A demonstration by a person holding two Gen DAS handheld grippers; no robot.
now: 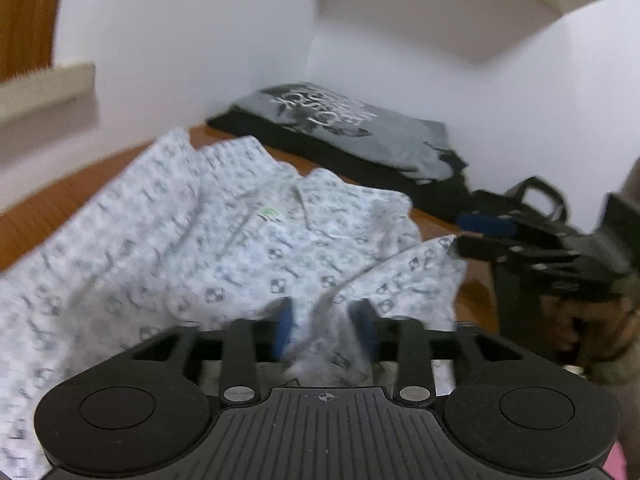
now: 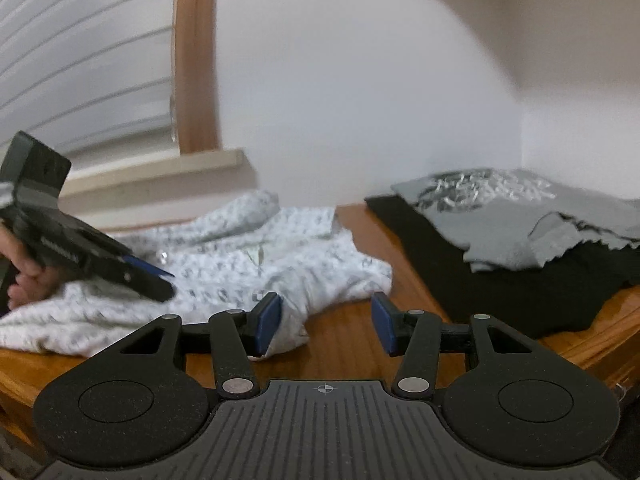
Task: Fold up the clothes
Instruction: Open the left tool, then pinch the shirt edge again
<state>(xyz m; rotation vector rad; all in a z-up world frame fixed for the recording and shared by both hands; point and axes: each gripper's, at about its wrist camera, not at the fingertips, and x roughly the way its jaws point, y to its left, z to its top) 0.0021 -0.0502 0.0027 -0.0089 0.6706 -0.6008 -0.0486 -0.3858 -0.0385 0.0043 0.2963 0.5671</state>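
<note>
Fabric of the patterned white shirt (image 1: 224, 236) bunches up between the blue-padded fingers (image 1: 285, 330) of the left gripper (image 1: 326, 334), which pinch a raised fold of it. The rest of the shirt lies rumpled across the wooden counter (image 2: 344, 340) (the collar and a small green logo face up). The right gripper (image 2: 326, 322) hangs just above the counter at the shirt's near edge, its fingers (image 2: 267, 322) spread apart with nothing between them, the left pad touching the cloth. Beyond, toward the wall corner, a grey printed T-shirt (image 2: 500, 216) rests folded on top of a black garment (image 2: 496, 292).
</note>
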